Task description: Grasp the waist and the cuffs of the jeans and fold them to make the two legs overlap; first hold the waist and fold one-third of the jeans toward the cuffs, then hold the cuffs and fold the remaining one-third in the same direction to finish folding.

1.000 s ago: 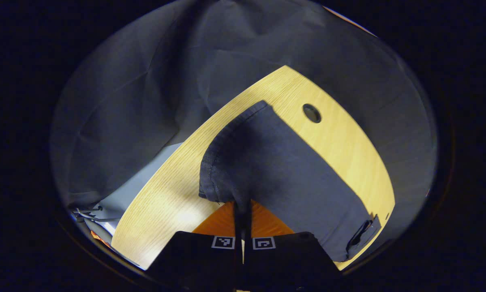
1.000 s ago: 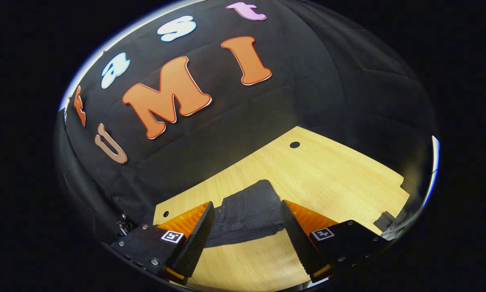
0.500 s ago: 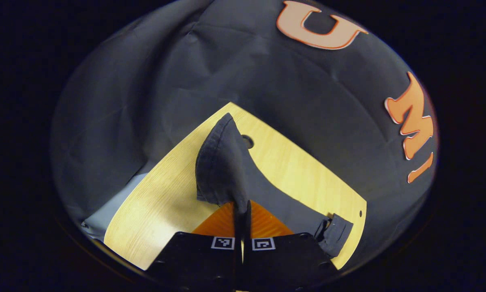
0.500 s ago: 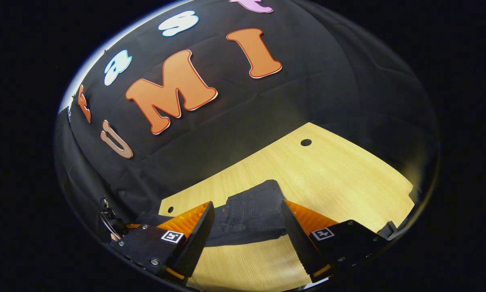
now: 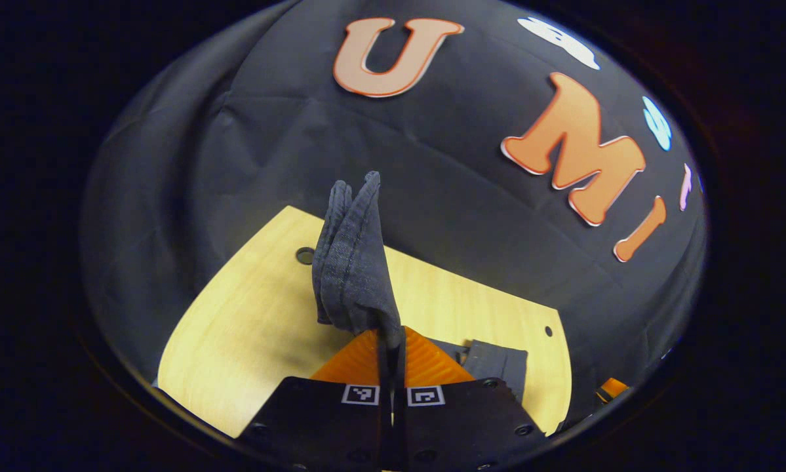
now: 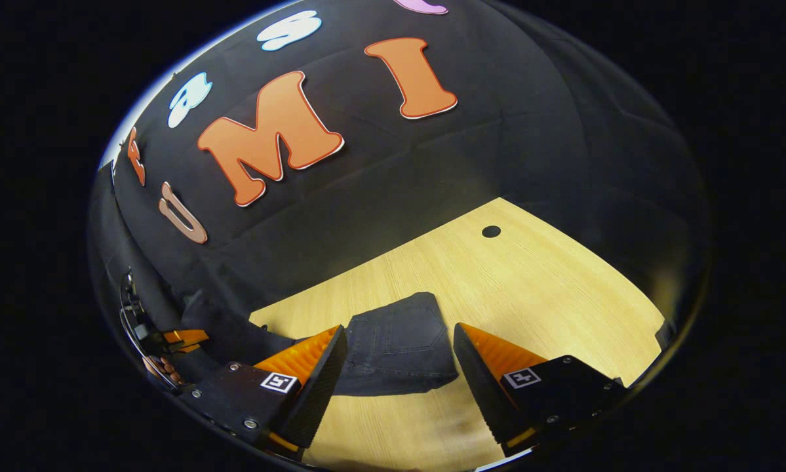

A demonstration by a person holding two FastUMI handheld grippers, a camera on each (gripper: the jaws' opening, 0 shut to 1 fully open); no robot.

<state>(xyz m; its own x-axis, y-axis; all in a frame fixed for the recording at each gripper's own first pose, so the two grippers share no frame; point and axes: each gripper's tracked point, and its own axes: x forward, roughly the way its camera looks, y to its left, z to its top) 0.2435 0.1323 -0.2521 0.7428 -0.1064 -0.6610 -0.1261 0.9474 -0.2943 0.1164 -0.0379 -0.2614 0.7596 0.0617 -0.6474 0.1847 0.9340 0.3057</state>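
In the left gripper view, the left gripper [image 5: 391,337] is seen with its fingers [image 5: 366,357] pressed together on a bunched end of the jeans [image 5: 353,262]. That dark denim end is held upright above the tabletop [image 5: 248,328], its layered edge pointing upward in front of the booth wall [image 5: 445,177]. Another dark part of the jeans lies flat on the tabletop just right of the fingers, and a round hole [image 5: 305,255] is seen in the wood behind the raised cloth.

In the right gripper view, the right gripper [image 6: 396,347] is held with its fingers [image 6: 320,373] spread wide apart, nothing between them being gripped. Beyond them, the folded jeans [image 6: 399,344] lie flat on the tabletop [image 6: 530,288]. At the far left edge the left gripper [image 6: 179,337] is seen, with dark cloth beside it.
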